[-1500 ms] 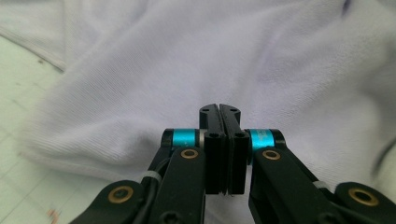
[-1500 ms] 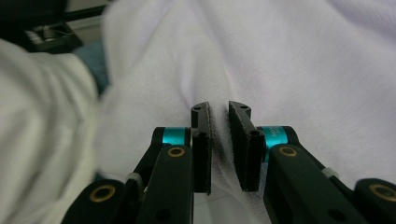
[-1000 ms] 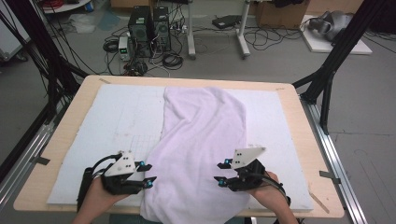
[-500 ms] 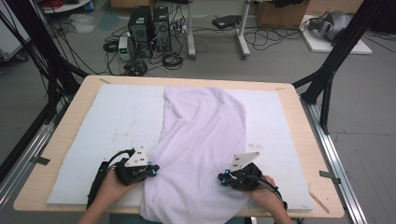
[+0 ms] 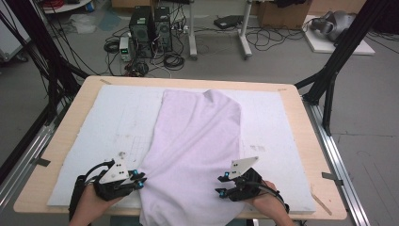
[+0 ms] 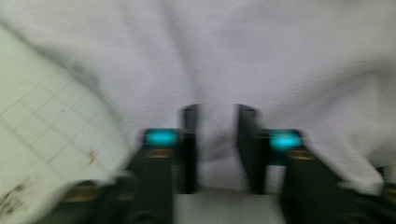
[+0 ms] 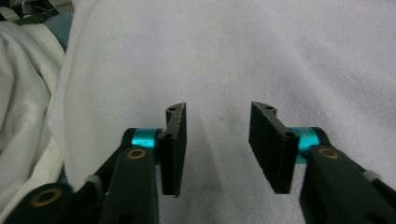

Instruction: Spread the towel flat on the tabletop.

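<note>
A pale lilac cloth (image 5: 197,136) lies lengthwise down the middle of the white mat (image 5: 117,113), and its near end hangs over the table's front edge. My left gripper (image 5: 139,179) is at the cloth's near left edge, pointing right. Its jaws have just been opening. In the left gripper view the gripper (image 6: 217,122) is open, with cloth (image 6: 261,60) showing across the gap but not pinched. My right gripper (image 5: 221,184) is on the cloth's near right part, pointing left. Its jaws have also just been opening. In the right gripper view it (image 7: 217,128) stands open over flat cloth (image 7: 243,51) with nothing held.
The mat covers a wooden table (image 5: 308,155) with a metal rail (image 5: 341,165) along the right side. Black frame struts (image 5: 336,70) rise at both far corners. Computer towers (image 5: 150,26) and cables sit on the floor beyond. A person's white garment (image 7: 23,84) shows at the left of the right gripper view.
The left gripper pushed right onto the cloth's edge, then drew back left. The right gripper sank a little toward the near edge. The cloth lies much as before.
</note>
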{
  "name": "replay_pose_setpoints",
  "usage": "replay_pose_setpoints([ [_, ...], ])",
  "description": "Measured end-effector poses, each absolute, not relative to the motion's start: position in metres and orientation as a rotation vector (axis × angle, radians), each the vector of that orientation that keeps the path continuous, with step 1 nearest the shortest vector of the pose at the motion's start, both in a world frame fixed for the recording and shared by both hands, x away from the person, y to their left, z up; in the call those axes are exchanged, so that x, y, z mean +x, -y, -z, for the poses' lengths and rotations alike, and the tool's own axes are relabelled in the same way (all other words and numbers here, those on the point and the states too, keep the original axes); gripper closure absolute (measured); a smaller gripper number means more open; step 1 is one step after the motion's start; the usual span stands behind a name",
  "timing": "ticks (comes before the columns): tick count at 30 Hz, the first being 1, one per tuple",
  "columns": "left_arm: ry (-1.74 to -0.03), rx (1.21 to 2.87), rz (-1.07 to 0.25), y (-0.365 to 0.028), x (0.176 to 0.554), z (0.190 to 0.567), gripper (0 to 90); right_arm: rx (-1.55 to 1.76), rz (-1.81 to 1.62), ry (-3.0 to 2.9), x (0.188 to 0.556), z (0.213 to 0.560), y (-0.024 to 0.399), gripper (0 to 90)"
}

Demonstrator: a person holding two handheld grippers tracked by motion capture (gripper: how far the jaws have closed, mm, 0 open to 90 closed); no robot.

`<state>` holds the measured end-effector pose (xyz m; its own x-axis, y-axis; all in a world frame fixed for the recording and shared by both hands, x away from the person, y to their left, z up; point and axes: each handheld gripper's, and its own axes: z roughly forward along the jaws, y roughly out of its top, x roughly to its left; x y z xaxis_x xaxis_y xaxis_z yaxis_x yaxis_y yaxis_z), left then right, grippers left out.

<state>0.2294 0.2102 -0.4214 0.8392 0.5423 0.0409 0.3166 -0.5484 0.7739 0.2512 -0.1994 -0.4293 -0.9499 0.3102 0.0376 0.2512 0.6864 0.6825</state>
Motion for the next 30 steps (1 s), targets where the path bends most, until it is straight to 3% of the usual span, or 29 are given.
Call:
replay_pose_setpoints([
  [3, -0.661, 2.211, -0.299, -0.213, 0.235, 0.433, 50.1, 0.462, -1.056, -2.823, 0.251, 0.437, 0.199, 59.6],
  [4, -0.655, 2.223, -0.287, -0.212, 0.237, 0.436, 51.3, 0.478, -1.084, -2.815, 0.251, 0.437, 0.201, 67.5],
  [6, -0.621, 2.231, -0.252, -0.208, 0.239, 0.442, 62.6, 0.485, -1.115, -2.816, 0.25, 0.438, 0.202, 82.3],
  [7, -0.606, 2.228, -0.271, -0.205, 0.24, 0.443, 70.5, 0.474, -1.131, -2.811, 0.248, 0.439, 0.202, 85.2],
  [9, -0.591, 2.226, -0.279, -0.201, 0.24, 0.443, 84.2, 0.47, -1.14, -2.811, 0.246, 0.439, 0.202, 86.7],
  [10, -0.594, 2.228, -0.306, -0.199, 0.239, 0.443, 85.4, 0.47, -1.155, -2.815, 0.245, 0.439, 0.202, 87.1],
  [16, -0.608, 2.194, -0.386, -0.21, 0.213, 0.432, 86.9, 0.417, -1.21, -2.833, 0.232, 0.432, 0.201, 87.6],
  [22, -0.617, 2.183, -0.372, -0.225, 0.176, 0.417, 86.9, 0.292, -1.338, -2.868, 0.208, 0.415, 0.189, 87.0],
  [24, -0.604, 2.171, -0.346, -0.228, 0.168, 0.413, 85.3, 0.291, -1.405, -2.85, 0.207, 0.408, 0.191, 78.1],
  [27, -0.618, 2.156, -0.338, -0.229, 0.172, 0.411, 63.2, 0.388, -1.39, -2.75, 0.219, 0.398, 0.201, 69.4],
  [30, -0.625, 2.139, -0.343, -0.227, 0.191, 0.413, 55.1, 0.446, -1.326, -2.705, 0.237, 0.395, 0.205, 63.6],
])
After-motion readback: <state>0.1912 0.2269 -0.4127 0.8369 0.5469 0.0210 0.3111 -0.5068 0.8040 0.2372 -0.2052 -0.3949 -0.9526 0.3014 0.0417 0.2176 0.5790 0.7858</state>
